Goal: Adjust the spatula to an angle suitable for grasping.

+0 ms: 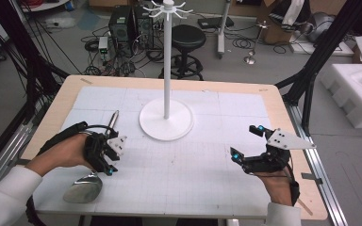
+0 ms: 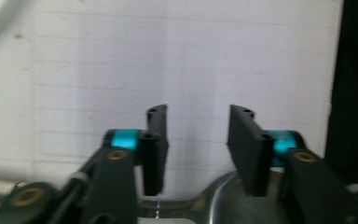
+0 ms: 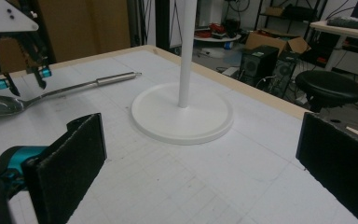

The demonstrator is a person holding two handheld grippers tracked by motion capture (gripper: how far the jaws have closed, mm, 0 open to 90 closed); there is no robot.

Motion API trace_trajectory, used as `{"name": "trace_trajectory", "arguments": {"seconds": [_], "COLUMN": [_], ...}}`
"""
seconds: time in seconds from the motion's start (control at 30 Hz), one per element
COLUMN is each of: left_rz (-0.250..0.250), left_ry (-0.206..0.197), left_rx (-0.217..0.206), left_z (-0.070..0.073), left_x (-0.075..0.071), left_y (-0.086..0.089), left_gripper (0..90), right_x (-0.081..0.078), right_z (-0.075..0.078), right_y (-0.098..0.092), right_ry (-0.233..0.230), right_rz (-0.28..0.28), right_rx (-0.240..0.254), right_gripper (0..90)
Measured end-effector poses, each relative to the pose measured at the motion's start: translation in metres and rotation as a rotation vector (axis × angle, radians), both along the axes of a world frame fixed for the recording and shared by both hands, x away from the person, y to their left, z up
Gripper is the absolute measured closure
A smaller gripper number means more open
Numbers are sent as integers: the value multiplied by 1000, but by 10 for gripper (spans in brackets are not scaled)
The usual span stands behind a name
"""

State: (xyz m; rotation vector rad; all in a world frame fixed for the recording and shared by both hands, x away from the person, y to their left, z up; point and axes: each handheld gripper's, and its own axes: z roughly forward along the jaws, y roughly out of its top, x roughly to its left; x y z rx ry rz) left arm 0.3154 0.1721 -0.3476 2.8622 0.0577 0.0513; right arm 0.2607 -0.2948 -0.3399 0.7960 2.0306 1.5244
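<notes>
The ladle (image 1: 87, 181) lies on the table just beneath the left gripper (image 1: 108, 160), whose jaws stand apart, empty.

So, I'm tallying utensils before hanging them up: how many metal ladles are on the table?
1. A shiny metal ladle lies on the white mat near the table's front left, bowl toward the person, under the left gripper. None seem hidden.

Ladle (image 1: 84, 188): polished metal, glossy mirror-like bowl w/ brushed steel handle. Stand (image 1: 166, 123): smooth white plastic-looking base & pole, slight sheen; surface (image 1: 283, 113) has a pale wood rim, top covered w/ matt white gridded sheet. Left tool (image 2: 198, 147) & right tool (image 3: 205, 172): matt black plastic, rough dark pads, shiny teal metal fittings.
</notes>
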Motion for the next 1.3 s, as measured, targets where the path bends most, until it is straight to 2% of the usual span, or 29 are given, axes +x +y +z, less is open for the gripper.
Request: {"name": "trace_trajectory", "arguments": {"seconds": [0.03,0.07,0.13,0.17,0.27,0.3,0.33,0.4,0.43,0.47,0.53,0.57,0.63,0.67,0.73,0.77,0.8,0.83,0.87,0.9,0.93,0.97,1.0,1.03,1.13,1.2,1.3], "left_rz": [19,30,54,76,91,104,119,134,194,194,230,268,311,311,350,388,388,429,429,472,472,518,518,560,609,616,652], "left_ry": [-8,-13,-60,-71,-73,-63,-65,-67,-54,-54,-59,-70,-69,-69,-77,-65,-65,-61,-61,-62,-62,-64,-64,-55,-30,-26,-10], "left_rx": [-18,-36,-51,-73,-89,-107,-115,-119,-141,-141,-162,-183,-189,-189,-179,-186,-186,-188,-188,-179,-179,-172,-172,-167,-167,-165,-158], "left_z": [1,2,5,8,9,11,11,12,15,15,18,19,20,20,21,21,21,21,21,20,20,18,18,16,13,11,9], "left_x": [1,3,5,6,6,7,8,10,13,13,16,20,23,23,27,31,31,34,34,37,37,40,40,43,48,50,55], "left_y": [1,3,4,4,4,4,4,4,5,5,7,10,13,13,16,19,19,21,21,24,24,26,26,29,33,35,37], "left_gripper": [446,446,273,261,212,172,143,29,17,17,17,17,17,17,17,17,17,17,17,17,17,17,17,17,18,18,18], "right_x": [0,0,0,0,0,0,0,0,0,0,-1,-1,-1,-1,-1,-1,-1,-1,0,0,0,0,0,0,0,0,0], "right_z": [0,0,1,1,1,1,1,1,1,1,2,2,1,1,1,2,2,1,1,1,1,1,1,1,0,0,1], "right_y": [0,0,0,0,0,0,0,0,0,0,0,0,0,0,0,0,0,0,0,0,0,0,0,0,1,1,0], "right_ry": [1,1,0,-4,-5,-6,-6,-6,-6,-6,-5,-5,-4,-4,-4,-1,-1,-4,-4,-3,-3,-2,-2,-2,-2,-2,-3], "right_rz": [0,0,1,-1,0,0,0,0,-1,-1,1,0,0,0,-1,-1,-1,-1,-1,0,0,2,2,3,2,2,1], "right_rx": [1,1,0,-1,-1,-1,-1,-1,0,0,0,1,-1,-1,-1,0,0,-3,-3,-4,-4,-3,-3,-3,-6,-6,-7], "right_gripper": [5,5,5,5,5,5,5,5,5,5,5,5,5,5,5,5,5,5,5,5,5,5,5,5,5,5,5]}}
